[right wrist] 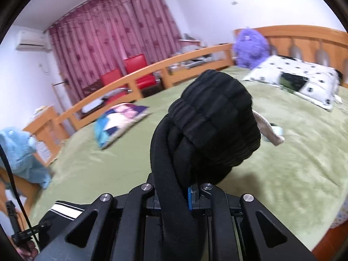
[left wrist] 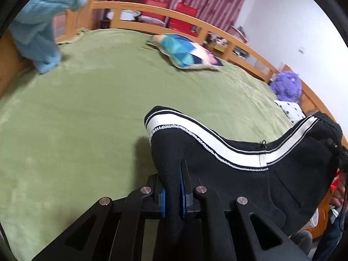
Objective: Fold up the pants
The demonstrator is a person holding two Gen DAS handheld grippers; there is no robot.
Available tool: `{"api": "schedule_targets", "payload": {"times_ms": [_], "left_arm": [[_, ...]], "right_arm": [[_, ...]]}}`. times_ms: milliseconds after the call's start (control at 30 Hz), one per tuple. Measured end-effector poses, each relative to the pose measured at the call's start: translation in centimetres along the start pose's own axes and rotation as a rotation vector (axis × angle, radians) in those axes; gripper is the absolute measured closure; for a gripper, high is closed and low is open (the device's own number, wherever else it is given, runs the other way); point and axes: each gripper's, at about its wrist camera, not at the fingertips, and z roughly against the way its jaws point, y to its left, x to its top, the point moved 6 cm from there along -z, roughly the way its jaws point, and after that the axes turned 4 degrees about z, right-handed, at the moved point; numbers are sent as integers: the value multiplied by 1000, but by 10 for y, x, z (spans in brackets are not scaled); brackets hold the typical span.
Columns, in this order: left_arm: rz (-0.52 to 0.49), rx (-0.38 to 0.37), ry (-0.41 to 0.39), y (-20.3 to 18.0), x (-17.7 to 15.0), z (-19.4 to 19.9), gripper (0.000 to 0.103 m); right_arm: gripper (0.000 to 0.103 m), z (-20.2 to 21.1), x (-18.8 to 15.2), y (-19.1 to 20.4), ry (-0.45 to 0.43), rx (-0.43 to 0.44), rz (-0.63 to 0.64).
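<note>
Black pants with a white side stripe hang lifted above the green bed cover. My left gripper is shut on a fold of the black leg fabric, which runs down between its blue pads. In the right wrist view, the ribbed black waistband bunches up in front of the camera, and my right gripper is shut on it. A striped part of the pants shows at the lower left there. In the left wrist view the waistband end rises at the far right.
A colourful patchwork pillow lies mid-bed. A white spotted pillow and a purple plush toy sit near the headboard. Light blue fleece drapes over the wooden bed rail. A small pale item lies on the cover behind the waistband.
</note>
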Motion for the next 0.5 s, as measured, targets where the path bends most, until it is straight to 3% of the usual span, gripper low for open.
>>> {"api": "schedule_targets", "payload": {"times_ms": [200, 300, 400, 500], "left_arm": [[44, 160, -50, 82, 17, 38, 93], [74, 188, -26, 105, 14, 39, 93], [62, 223, 1, 107, 2, 29, 89], [34, 328, 33, 107, -10, 15, 81]], "right_arm": [[89, -5, -10, 84, 31, 172, 67], [89, -8, -25, 112, 54, 255, 102], [89, -13, -41, 110, 75, 246, 114], [88, -29, -56, 70, 142, 176, 62]]}}
